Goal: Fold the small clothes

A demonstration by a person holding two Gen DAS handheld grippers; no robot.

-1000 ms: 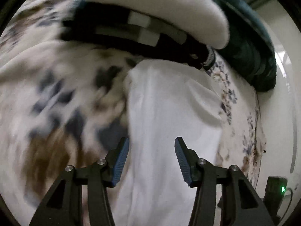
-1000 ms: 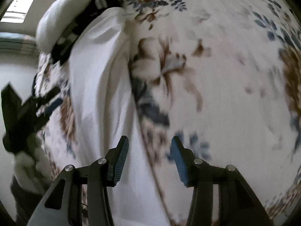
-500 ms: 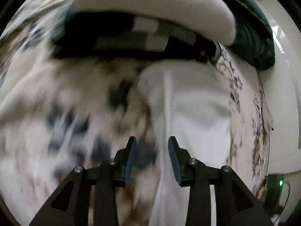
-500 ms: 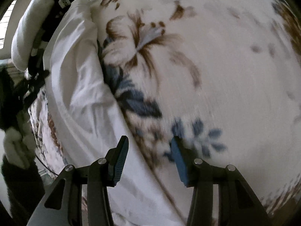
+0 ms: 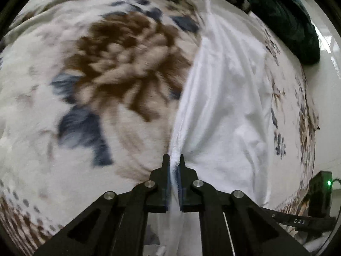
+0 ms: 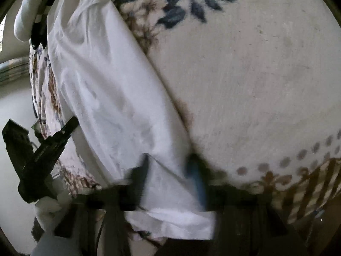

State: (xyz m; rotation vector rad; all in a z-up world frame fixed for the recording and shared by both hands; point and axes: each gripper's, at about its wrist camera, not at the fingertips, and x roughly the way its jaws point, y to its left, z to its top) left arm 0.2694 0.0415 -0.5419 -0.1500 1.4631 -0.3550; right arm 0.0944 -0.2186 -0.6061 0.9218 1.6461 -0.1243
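A white garment (image 5: 223, 106) lies in a long strip on the floral blanket (image 5: 96, 81). My left gripper (image 5: 174, 160) is closing its jaws on the garment's near left edge, and the pads pinch a thin fold. In the right wrist view the same garment (image 6: 106, 85) runs from top left to the bottom. My right gripper (image 6: 170, 170) is blurred and its jaws are closing, with a bunch of the cloth's corner pressed between them. The left gripper (image 6: 42, 149) shows as a black shape at the garment's other side.
The blanket (image 6: 255, 74) covers the bed all around the garment. A dark teal blanket (image 5: 294, 21) is heaped at the far right edge. A black device with a green light (image 5: 319, 187) sits beyond the bed's edge. A white fluffy sleeve (image 6: 25, 17) shows at the top left.
Both grippers moved along the garment to its edges and closed from open onto the white cloth. The sleeve and right gripper left the middle of the left wrist view.
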